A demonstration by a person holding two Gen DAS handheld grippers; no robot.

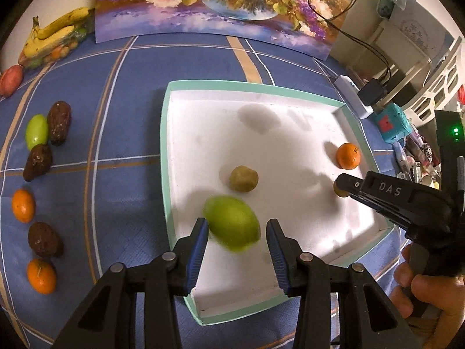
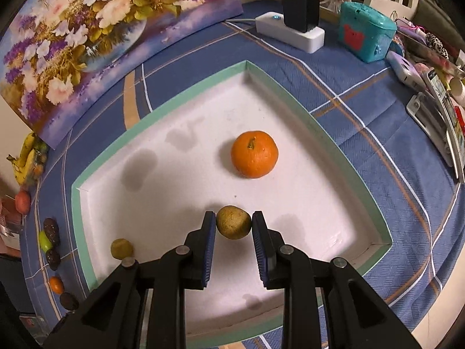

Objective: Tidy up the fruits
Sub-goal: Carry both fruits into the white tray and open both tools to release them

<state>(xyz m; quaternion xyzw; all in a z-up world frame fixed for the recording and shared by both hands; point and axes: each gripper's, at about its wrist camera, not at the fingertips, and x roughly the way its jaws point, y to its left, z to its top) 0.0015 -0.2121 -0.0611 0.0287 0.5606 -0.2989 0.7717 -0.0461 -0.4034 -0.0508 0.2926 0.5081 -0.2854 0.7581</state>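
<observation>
Left gripper (image 1: pixel 237 254) jaws wide, a blurred green fruit (image 1: pixel 231 222) between them touching neither pad, apparently just let go over the white tray (image 1: pixel 167 151); right gripper (image 2: pixel 234 242) jaws narrow, pinching a small yellow-brown fruit (image 2: pixel 233 222), likely to set it down or lift it. In the tray, counted: one orange (image 2: pixel 254 154) at 12 o'clock of the right gripper, two yellow-brown fruits (second one (image 1: pixel 243 178) mid-tray), one green. Waiting on the cloth at 9 o'clock of the tray: two oranges (image 1: pixel 23 205), three dark brown fruits (image 1: pixel 59 122), one green fruit (image 1: pixel 37 131); bananas (image 1: pixel 52 33) at 10 o'clock.
</observation>
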